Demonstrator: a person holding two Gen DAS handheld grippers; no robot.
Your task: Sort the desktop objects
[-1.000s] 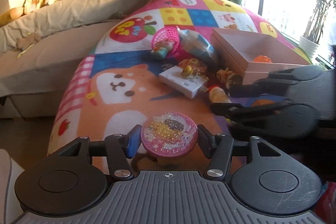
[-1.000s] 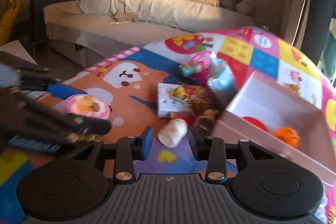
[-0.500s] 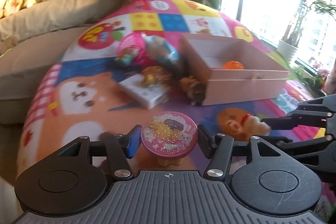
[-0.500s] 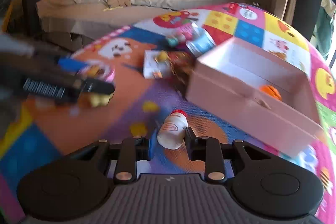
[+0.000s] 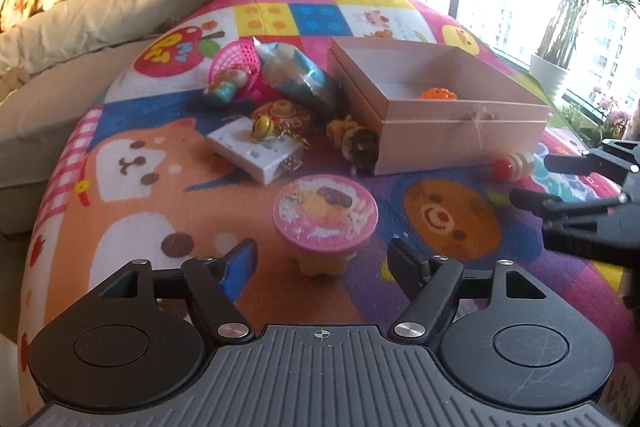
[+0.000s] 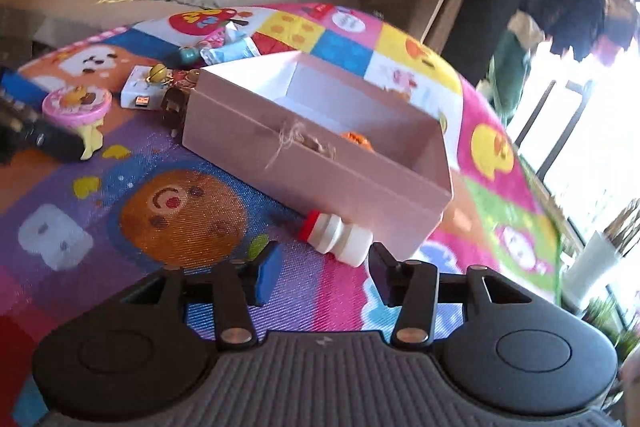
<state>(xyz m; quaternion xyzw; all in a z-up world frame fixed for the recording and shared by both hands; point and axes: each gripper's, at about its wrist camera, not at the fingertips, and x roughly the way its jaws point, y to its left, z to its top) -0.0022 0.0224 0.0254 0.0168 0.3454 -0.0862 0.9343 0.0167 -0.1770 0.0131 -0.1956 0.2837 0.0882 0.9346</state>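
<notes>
Between the open left tongs [image 5: 322, 261] stands a light, rigid pink-lidded toy [image 5: 325, 217]; grip its lid rim. The right tongs [image 6: 324, 273] are open too.

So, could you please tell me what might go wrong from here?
The small white bottle lies on its side against the pink box, so it may roll when nudged. The pink-lidded cup stands on narrow feet on soft mat between the open left hand-held gripper fingers; a skewed regrasp could tip it.

Pink box [image 6: 320, 163], red-capped white bottle [image 6: 340, 239]
</notes>
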